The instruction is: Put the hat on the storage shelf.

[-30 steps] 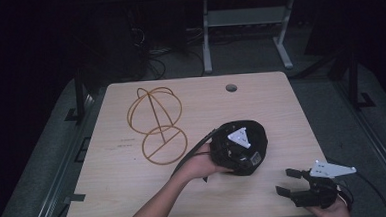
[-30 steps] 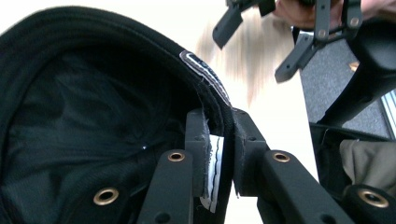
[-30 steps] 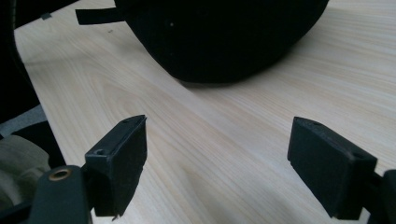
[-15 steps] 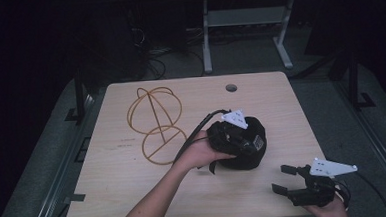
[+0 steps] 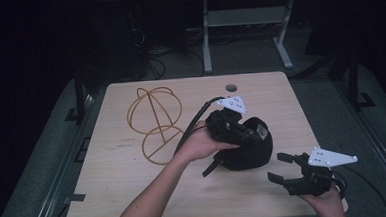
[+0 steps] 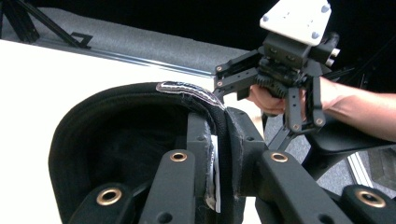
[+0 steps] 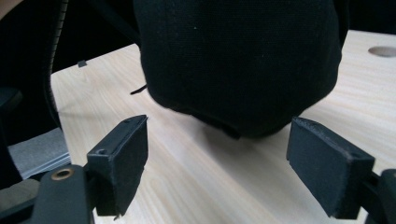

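A wire frame (image 5: pixel 154 124) of orange-yellow hoops is seen lying on the left half of the desk (image 5: pixel 110 193), well apart from both claws. A round hole (image 5: pixel 231 88) is cut in the desk near its far edge.

Right of the frame, near the desk's middle, a black cap (image 5: pixel 248 150) is seen, its bottom resting on the wood in the right claw view. The left claw (image 5: pixel 232 129) is held over the cap's near-left rim by the left hand (image 5: pixel 203 145), with a black cable (image 5: pixel 194 123) trailing back toward the frame and a grey 3-cornered plate on top. In the left claw view the 2 jaws are seen pressed together on the cap's rim (image 6: pixel 205 100), fabric pinched between them, and the cap's dark inside (image 6: pixel 126 154) is turned toward the camera.

Farther right, near the desk's front-right corner, the right claw (image 5: pixel 283 168) is held in the right hand (image 5: pixel 326 201), just beside the cap but not touching it. Its 2 jaws are spread wide and nothing is gripped; in the right claw view the 2 pads (image 7: pixel 123 158) are seen low over bare wood, with the cap (image 7: pixel 238 60) beyond the gap. The right claw (image 6: pixel 233 81) is also seen past the cap in the left claw view.
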The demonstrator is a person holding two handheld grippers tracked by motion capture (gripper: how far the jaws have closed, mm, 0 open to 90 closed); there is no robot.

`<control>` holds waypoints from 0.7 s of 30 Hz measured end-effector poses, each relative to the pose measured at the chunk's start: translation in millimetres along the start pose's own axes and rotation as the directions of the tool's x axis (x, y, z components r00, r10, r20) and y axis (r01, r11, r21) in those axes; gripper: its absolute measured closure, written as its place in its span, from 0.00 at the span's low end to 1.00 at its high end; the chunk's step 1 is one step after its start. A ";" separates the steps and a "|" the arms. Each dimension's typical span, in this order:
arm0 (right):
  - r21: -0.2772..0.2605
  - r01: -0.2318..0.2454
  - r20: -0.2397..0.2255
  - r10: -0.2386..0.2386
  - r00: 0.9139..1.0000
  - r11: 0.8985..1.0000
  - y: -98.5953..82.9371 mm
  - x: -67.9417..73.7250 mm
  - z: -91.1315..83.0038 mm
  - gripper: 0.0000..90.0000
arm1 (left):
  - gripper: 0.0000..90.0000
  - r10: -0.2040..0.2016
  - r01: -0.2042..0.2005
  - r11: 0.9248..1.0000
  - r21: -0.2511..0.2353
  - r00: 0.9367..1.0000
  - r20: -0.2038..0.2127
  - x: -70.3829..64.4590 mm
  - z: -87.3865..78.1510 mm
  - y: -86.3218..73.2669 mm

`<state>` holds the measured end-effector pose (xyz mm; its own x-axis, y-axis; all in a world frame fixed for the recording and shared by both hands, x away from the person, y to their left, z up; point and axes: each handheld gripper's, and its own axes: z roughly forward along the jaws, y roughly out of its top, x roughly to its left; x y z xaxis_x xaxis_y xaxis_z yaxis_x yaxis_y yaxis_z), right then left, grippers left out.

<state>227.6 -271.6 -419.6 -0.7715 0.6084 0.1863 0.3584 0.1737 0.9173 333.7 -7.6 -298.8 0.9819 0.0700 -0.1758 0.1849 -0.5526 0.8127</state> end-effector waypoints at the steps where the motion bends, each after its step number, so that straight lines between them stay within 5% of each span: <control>1: -0.002 0.007 0.006 -0.007 1.000 1.000 2.1 0.8 1.1 0.22 | 0.89 0.003 -0.003 1.000 -0.002 1.000 0.003 -0.5 -0.3 1.0; 12: -0.022 0.047 0.049 -0.046 0.998 0.999 7.4 0.2 6.0 0.27 | 0.89 0.031 -0.030 0.999 -0.019 0.998 0.054 -10.1 2.3 13.6; 21: -0.052 0.104 0.019 -0.103 0.994 0.993 8.5 0.3 4.1 0.63 | 0.90 0.050 -0.047 0.998 -0.036 0.995 0.089 -14.6 5.6 22.7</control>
<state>232.5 -266.7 -413.1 -0.7940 0.6021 0.0838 0.2482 0.1951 0.9488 323.4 -25.9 -280.8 0.9825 -0.0322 -0.1835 0.1395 -0.5254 0.8393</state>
